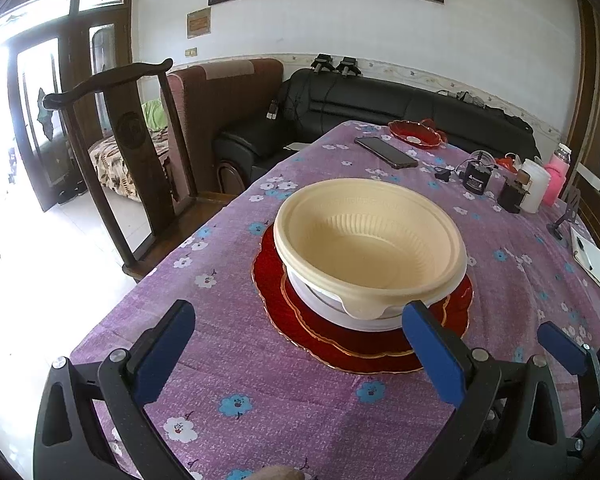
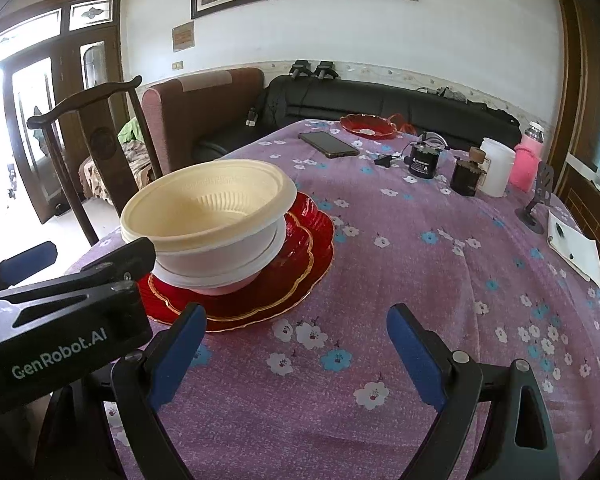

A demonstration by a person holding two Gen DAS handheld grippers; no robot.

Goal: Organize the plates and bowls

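Note:
A cream plastic bowl (image 1: pixel 370 240) sits nested on a white bowl (image 1: pixel 320 300), stacked on two red scalloped plates (image 1: pixel 284 312) with gold rims on the purple floral tablecloth. The stack also shows in the right wrist view: the cream bowl (image 2: pixel 204 208), the red plates (image 2: pixel 300 264). My left gripper (image 1: pixel 300 356) is open and empty, just in front of the stack. My right gripper (image 2: pixel 296 348) is open and empty, to the right of and in front of the stack. Another red dish (image 1: pixel 416 132) lies at the table's far end.
A phone (image 1: pixel 386 152), a black canister (image 1: pixel 478 178), a dark bottle (image 1: pixel 514 194), a white jar (image 1: pixel 536 184) and a pink bottle (image 1: pixel 556 176) stand at the far right. A notepad (image 1: pixel 592 260) lies at the right edge. A wooden chair (image 1: pixel 132 152) stands left of the table.

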